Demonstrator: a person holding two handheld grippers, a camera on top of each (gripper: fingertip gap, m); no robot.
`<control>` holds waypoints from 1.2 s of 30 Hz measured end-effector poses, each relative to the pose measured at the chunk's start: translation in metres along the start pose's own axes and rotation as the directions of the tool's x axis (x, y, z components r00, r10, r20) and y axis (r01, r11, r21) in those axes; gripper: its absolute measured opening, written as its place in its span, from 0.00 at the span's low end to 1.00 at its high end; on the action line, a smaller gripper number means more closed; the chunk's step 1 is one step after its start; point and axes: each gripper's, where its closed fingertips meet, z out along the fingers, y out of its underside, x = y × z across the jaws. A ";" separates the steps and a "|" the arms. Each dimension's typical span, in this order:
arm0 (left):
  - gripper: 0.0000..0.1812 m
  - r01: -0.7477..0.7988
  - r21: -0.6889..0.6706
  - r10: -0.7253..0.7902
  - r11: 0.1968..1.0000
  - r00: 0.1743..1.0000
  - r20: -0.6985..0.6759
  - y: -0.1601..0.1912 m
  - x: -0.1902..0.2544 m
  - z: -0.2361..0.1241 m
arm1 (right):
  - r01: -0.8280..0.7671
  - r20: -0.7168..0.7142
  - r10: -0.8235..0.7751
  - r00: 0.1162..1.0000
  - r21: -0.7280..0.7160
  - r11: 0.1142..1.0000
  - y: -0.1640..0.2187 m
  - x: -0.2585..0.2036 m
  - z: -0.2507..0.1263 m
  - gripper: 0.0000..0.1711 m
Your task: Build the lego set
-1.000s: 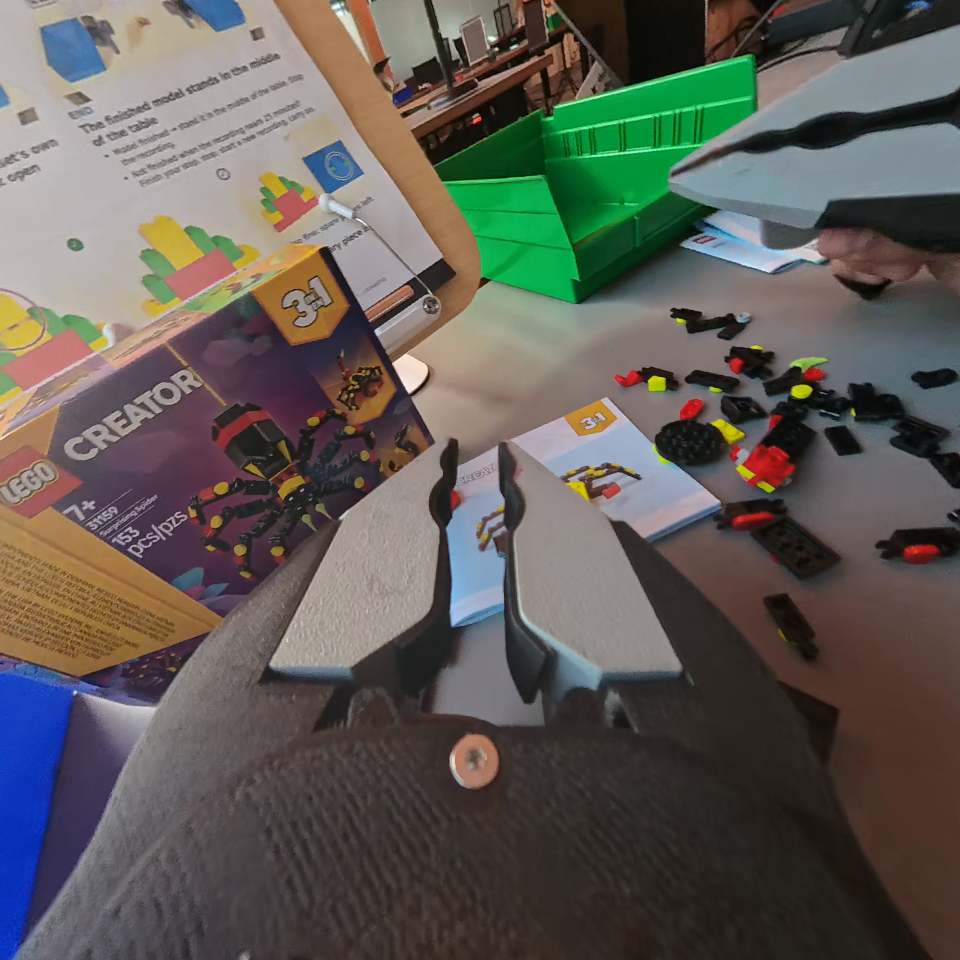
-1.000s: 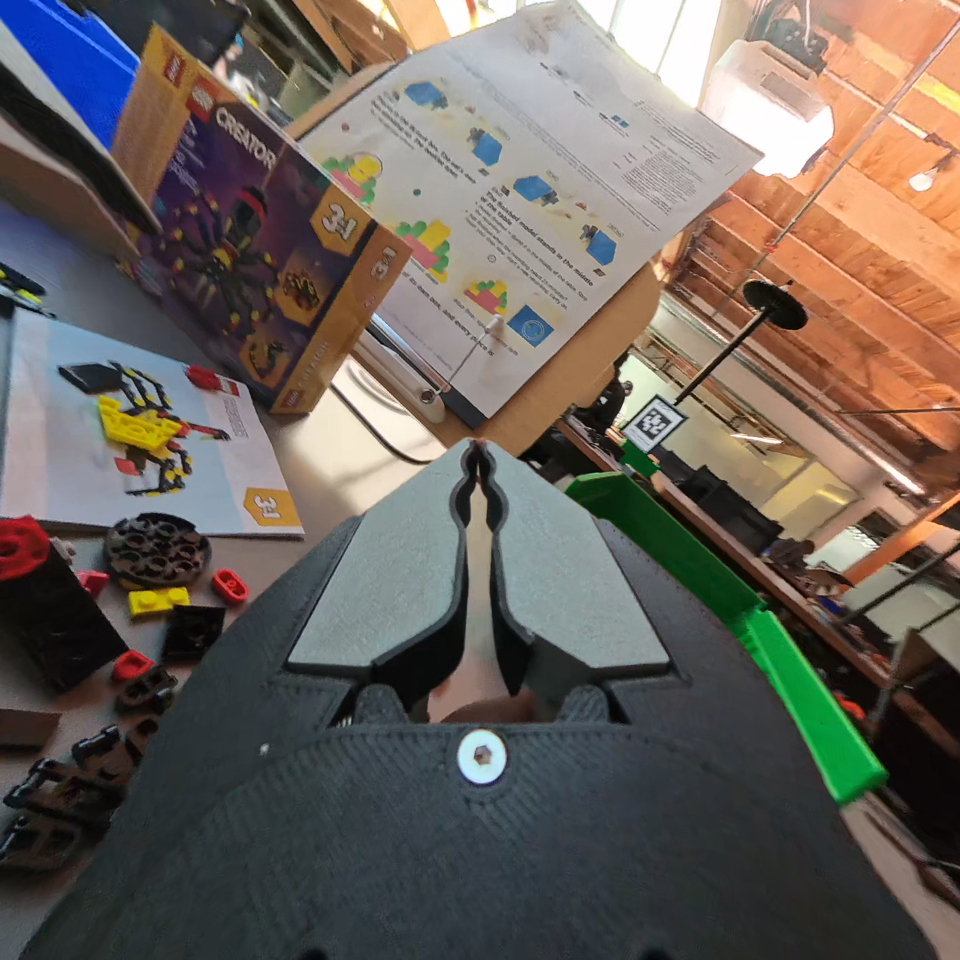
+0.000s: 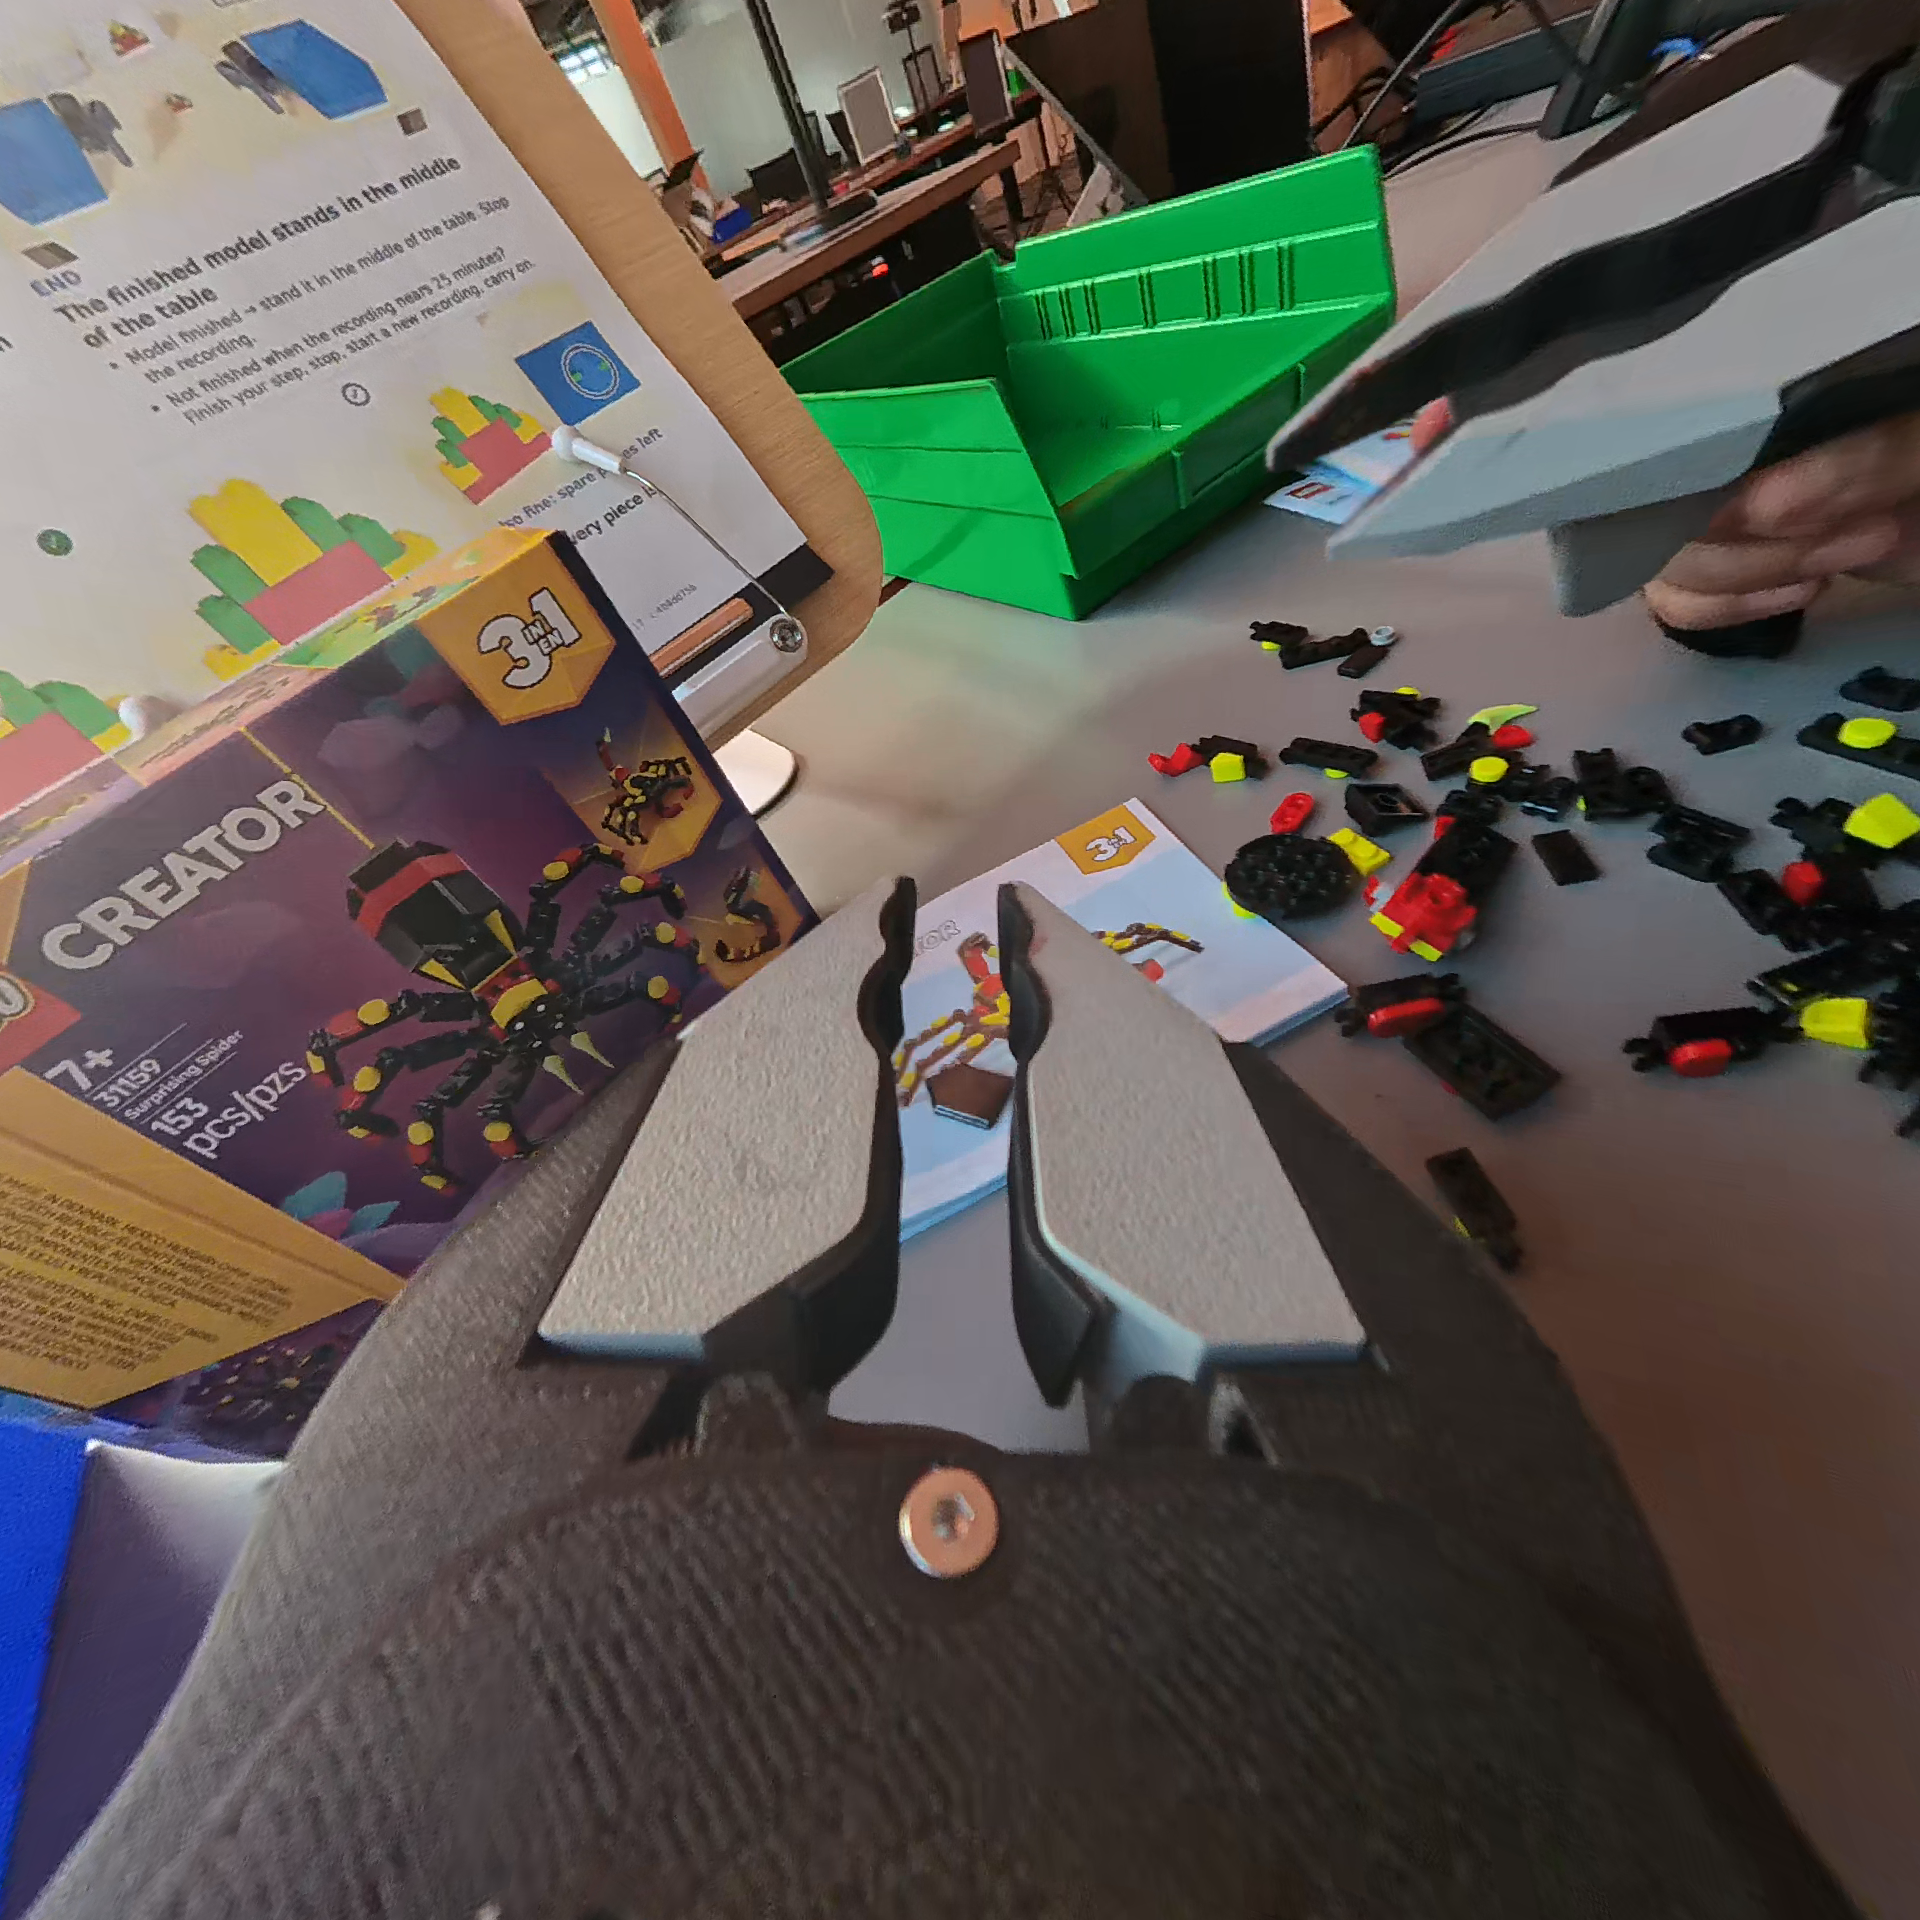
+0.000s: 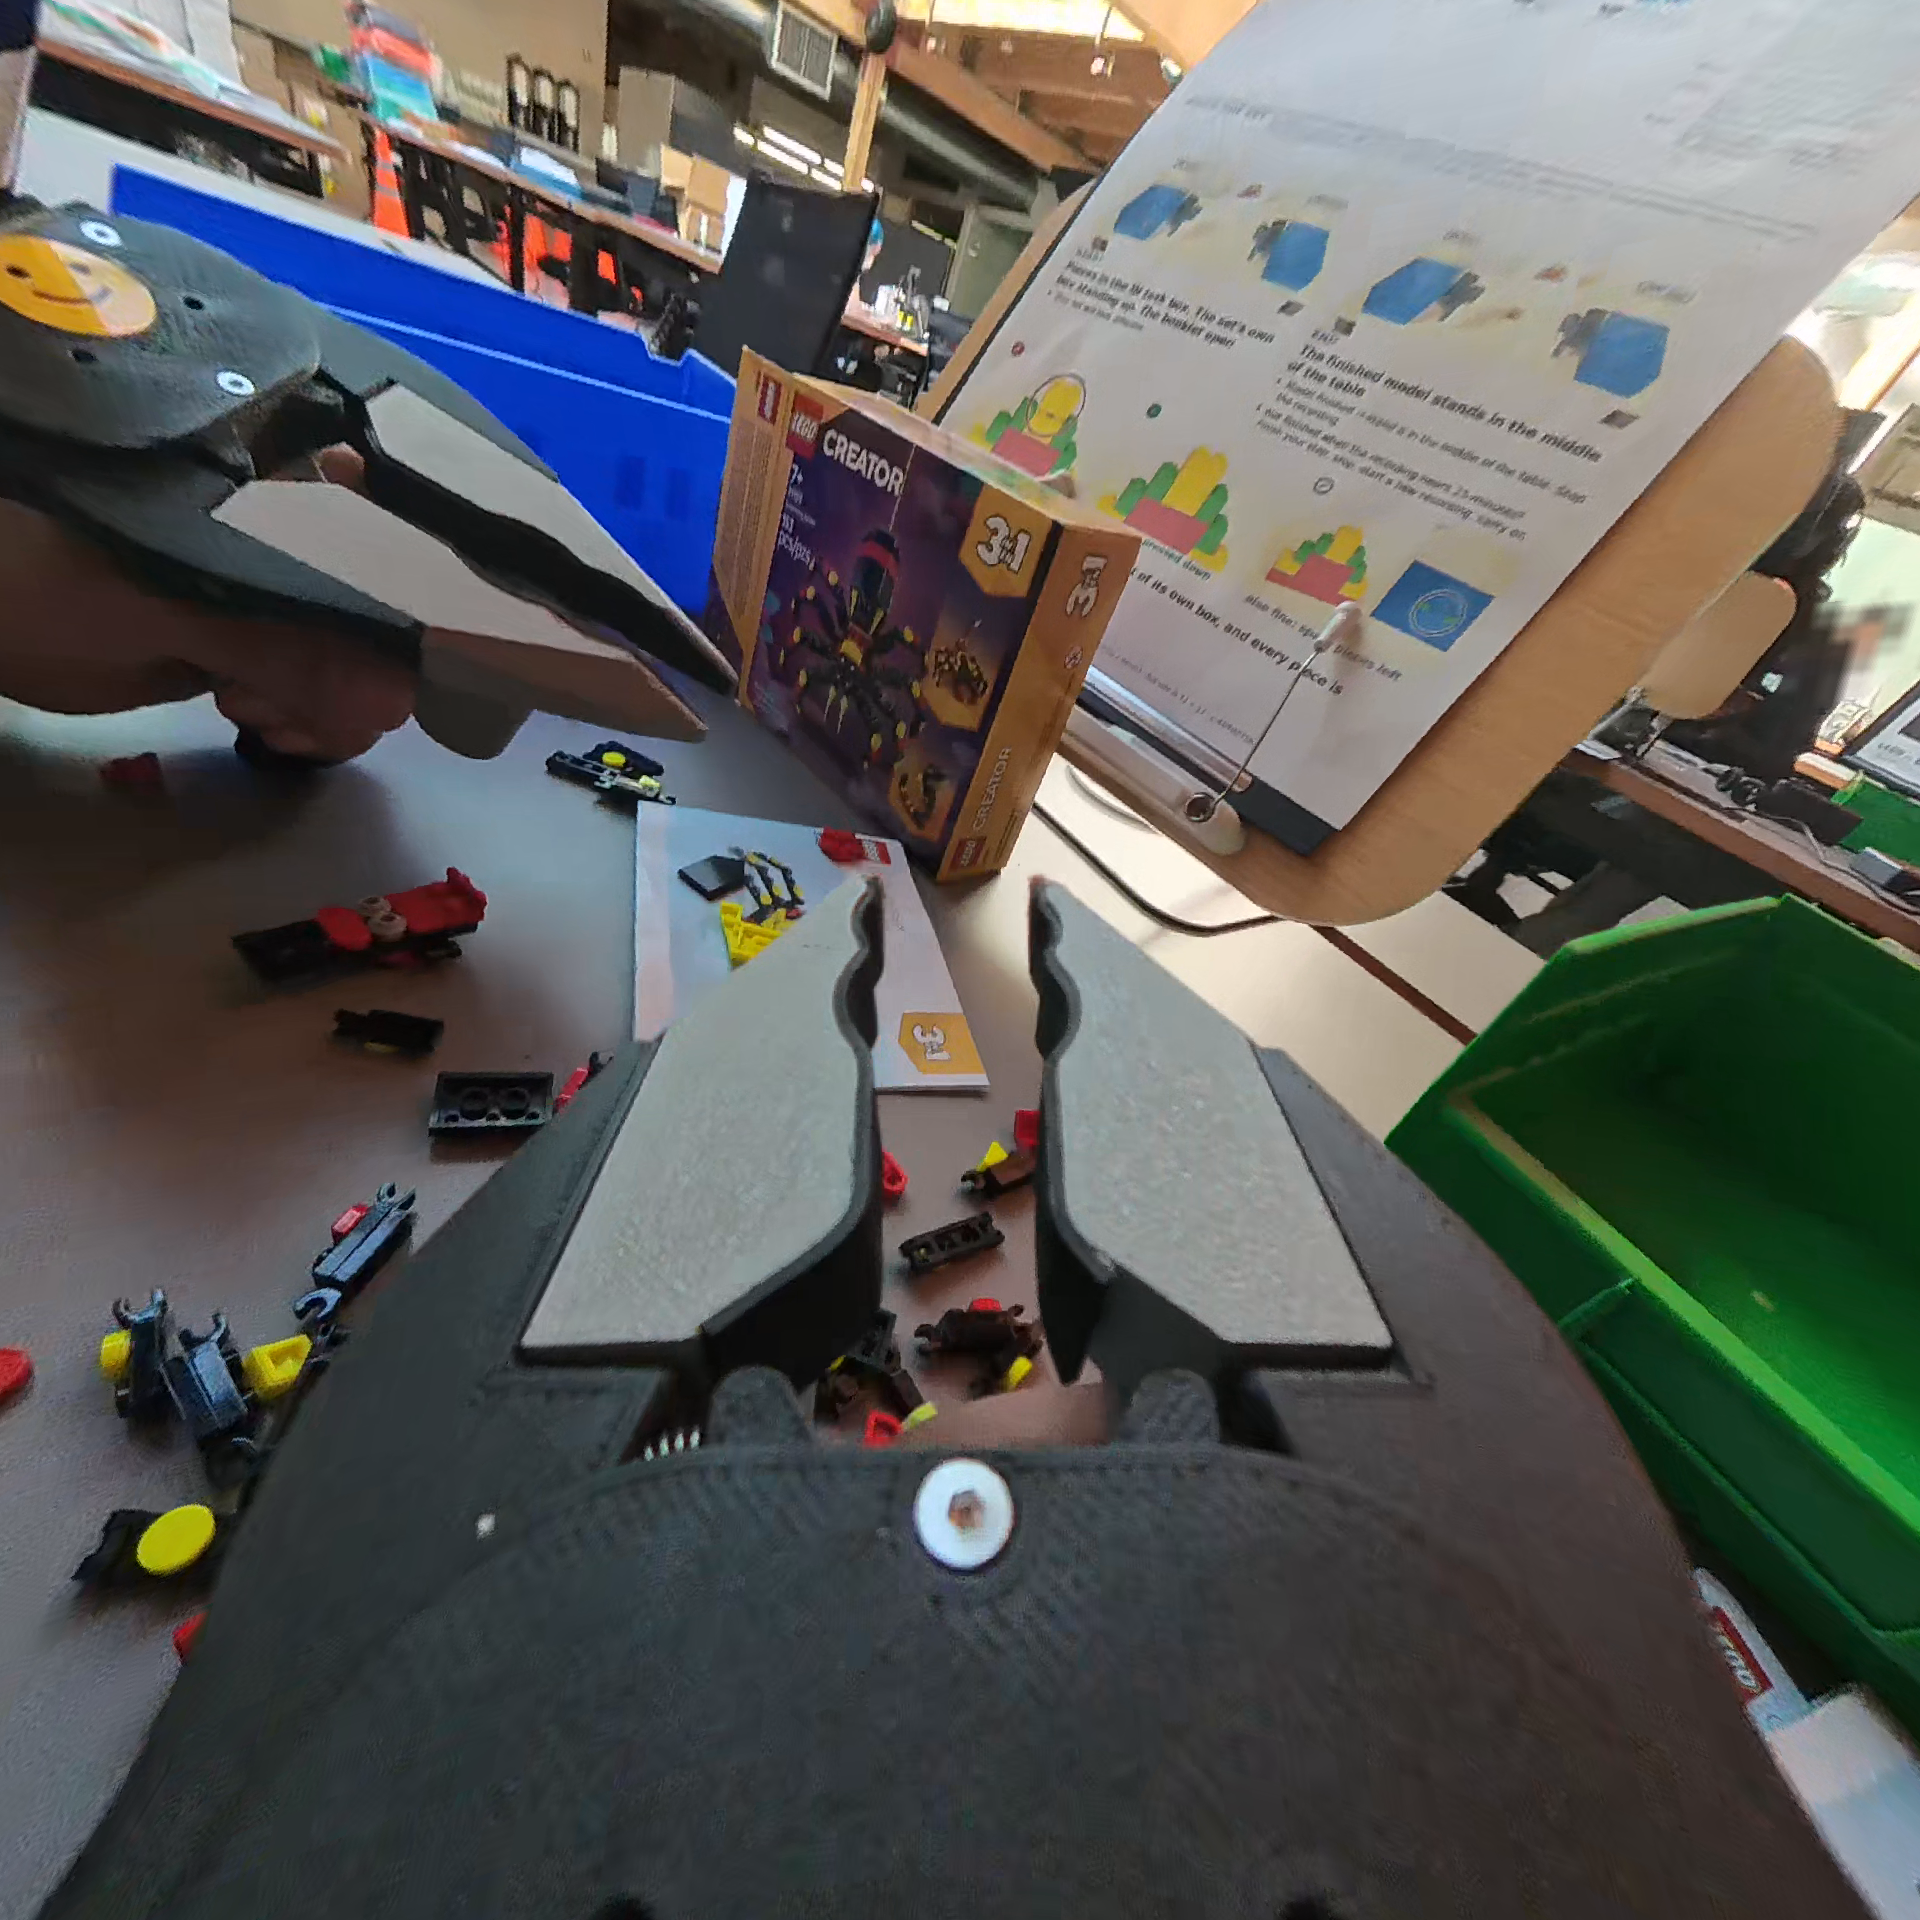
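Observation:
Several loose black, red and yellow Lego pieces lie scattered on the grey table. A red-and-black part-built piece lies among them and also shows in the right wrist view. My left gripper is narrowly open and empty, above the near end of the instruction booklet. My right gripper is open and empty, low over loose pieces, pointing at the booklet. Each gripper shows in the other's view: the right one, the left one.
The purple-and-yellow set box stands behind the booklet. A printed sheet on a wooden stand rises behind it. A green bin is at the right, a blue bin at the far left. The left gripper's tips are roughly 11 cm from the right gripper's. My right gripper's tips are some 8 cm from the red-and-black part-built piece.
My right gripper has opened from shut and tipped down toward the table and pieces. My left gripper has stayed almost where it was.

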 end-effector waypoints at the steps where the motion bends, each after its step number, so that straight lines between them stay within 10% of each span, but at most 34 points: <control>1: 0.07 -0.003 0.004 0.003 1.000 1.000 0.020 -0.001 -0.002 -0.001 | 0.005 0.021 -0.005 1.000 -0.026 1.000 0.003 -0.004 0.001 0.15; 36: 0.08 0.048 0.000 -0.048 0.999 0.991 -0.125 -0.002 0.021 -0.010 | 0.005 0.345 0.072 0.936 -0.219 0.976 0.028 -0.046 -0.021 0.12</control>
